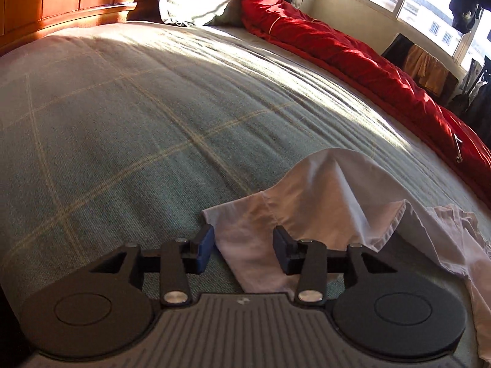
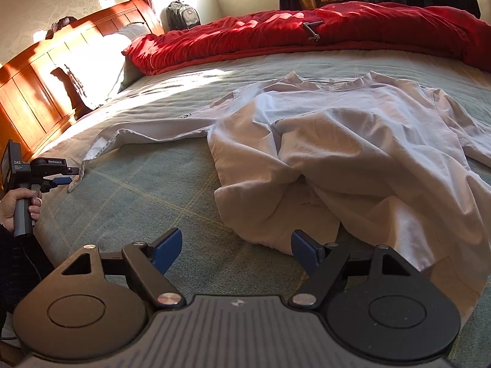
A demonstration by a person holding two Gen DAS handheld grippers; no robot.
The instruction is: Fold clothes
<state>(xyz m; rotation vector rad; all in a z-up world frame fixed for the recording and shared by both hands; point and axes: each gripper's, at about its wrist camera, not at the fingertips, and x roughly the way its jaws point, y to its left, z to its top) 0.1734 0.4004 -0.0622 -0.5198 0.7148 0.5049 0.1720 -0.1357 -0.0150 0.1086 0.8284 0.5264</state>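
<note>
Your left hand-held gripper (image 1: 244, 250) stood partly open, its blue-padded jaws on either side of the cuff end of the sleeve of the white long-sleeved cotton shirt (image 1: 322, 202), which lay between them without being pinched. Your right hand-held gripper (image 2: 236, 253) was spread wider and held nothing; the rumpled bottom hem of the shirt (image 2: 337, 141) lay just ahead of its right jaw, on the pale green checked bed cover (image 2: 147, 202).

The left wrist view showed only that sleeve and a little crumpled cloth at the right edge. The right wrist view showed the whole garment: collar toward the far side, body bunched in folds, one sleeve stretched out leftward to where the left hand-held gripper (image 2: 66, 178) met its cuff. Only there could you see your left hand (image 2: 18, 205), wrapped around the grey handle, with the tool held low and roughly level just above the bed.

Beyond the shirt, a red quilt (image 2: 307, 33) lay heaped along the far side of the bed, and the wooden headboard (image 2: 46, 92) stood in sunlight.
</note>
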